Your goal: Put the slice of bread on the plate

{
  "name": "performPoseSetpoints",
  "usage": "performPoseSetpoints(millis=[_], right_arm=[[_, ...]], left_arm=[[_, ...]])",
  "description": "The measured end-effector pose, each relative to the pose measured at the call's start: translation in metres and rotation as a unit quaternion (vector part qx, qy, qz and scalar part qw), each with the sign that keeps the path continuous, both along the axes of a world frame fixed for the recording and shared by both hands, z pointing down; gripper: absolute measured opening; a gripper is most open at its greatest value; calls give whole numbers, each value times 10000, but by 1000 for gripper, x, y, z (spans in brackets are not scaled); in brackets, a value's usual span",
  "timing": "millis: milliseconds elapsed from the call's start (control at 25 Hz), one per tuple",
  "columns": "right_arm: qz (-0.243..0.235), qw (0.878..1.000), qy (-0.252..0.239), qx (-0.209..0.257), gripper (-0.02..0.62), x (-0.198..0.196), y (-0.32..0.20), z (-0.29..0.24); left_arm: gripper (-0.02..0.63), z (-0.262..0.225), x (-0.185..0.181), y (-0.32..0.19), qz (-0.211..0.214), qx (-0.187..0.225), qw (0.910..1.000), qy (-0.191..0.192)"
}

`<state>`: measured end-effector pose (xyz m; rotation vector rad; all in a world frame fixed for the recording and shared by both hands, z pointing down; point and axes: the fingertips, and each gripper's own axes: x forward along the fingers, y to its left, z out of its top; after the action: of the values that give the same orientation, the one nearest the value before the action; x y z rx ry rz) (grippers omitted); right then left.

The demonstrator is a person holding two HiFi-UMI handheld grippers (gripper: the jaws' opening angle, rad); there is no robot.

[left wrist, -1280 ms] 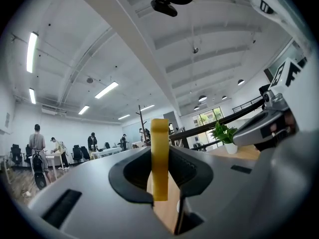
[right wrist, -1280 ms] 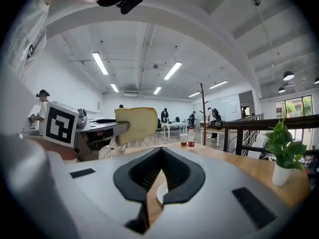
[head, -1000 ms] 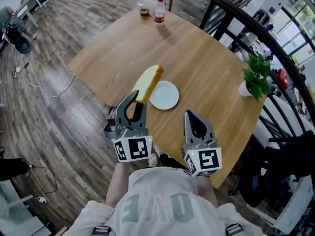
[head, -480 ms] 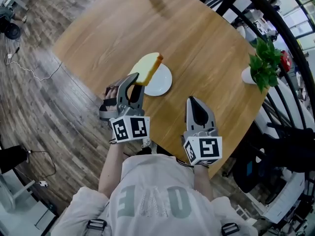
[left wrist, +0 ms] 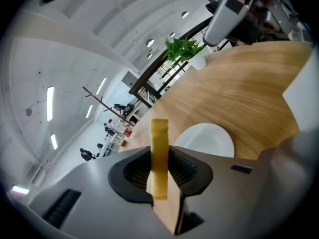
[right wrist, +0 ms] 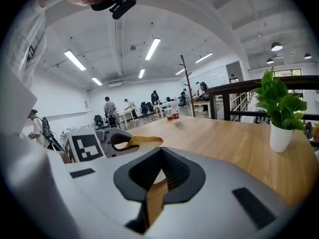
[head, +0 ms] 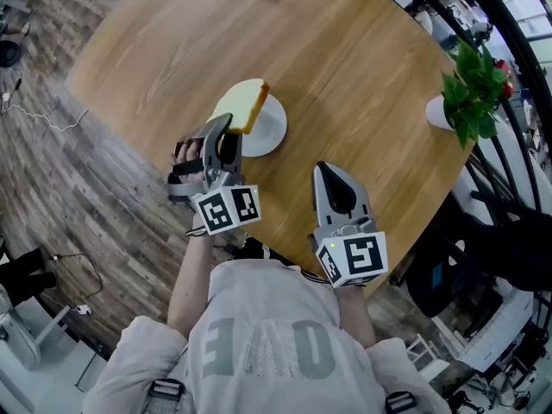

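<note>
A yellow slice of bread [head: 242,104] with a brown crust stands on edge between the jaws of my left gripper [head: 226,126], which is shut on it. The slice hangs over the near left rim of the white plate [head: 264,133] on the round wooden table [head: 345,50]. In the left gripper view the bread [left wrist: 159,151] rises from the left gripper [left wrist: 159,169], with the plate [left wrist: 207,139] just beyond. My right gripper [head: 323,171] sits shut and holds nothing, above the table's near edge right of the plate. The right gripper view shows the right gripper [right wrist: 157,176] and the bread [right wrist: 143,142] at left.
A potted green plant [head: 470,93] stands at the table's right edge beside a dark railing [head: 517,24]. A bottle [right wrist: 174,108] and a cup stand at the far side. Wooden floor [head: 103,197] lies to the left, below the table edge.
The left gripper has come down and moved right with the bread, from left of the plate to over its rim. The right gripper has sunk a little too.
</note>
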<state>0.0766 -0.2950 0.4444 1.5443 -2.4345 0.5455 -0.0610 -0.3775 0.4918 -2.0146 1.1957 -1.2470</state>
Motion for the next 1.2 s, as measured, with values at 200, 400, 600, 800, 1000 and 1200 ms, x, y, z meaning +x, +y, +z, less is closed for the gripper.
performPoseSetpoints(millis=[200, 400, 600, 800, 1000, 1200], right_arm=[[213, 9997, -59, 48, 17, 14, -7, -1], [237, 9994, -204, 141, 17, 23, -12, -5], [347, 9989, -323, 46, 17, 25, -15, -3], [133, 9991, -388, 141, 17, 11, -15, -8], [-8, 9986, -517, 81, 17, 2, -13, -5], [-126, 9983, -551, 135, 17, -7, -11, -9]], left_arm=[[89, 15, -1, -6, -83, 95, 9986, -508], [89, 37, 2, -4, 19, -199, 9973, -706], [91, 45, 10, 1, 160, -383, 9969, -670], [242, 48, 12, 6, 61, -752, 9970, -159], [305, 52, 21, 13, 109, -1002, 9949, 93], [333, 47, 22, 22, 93, -992, 9947, 240]])
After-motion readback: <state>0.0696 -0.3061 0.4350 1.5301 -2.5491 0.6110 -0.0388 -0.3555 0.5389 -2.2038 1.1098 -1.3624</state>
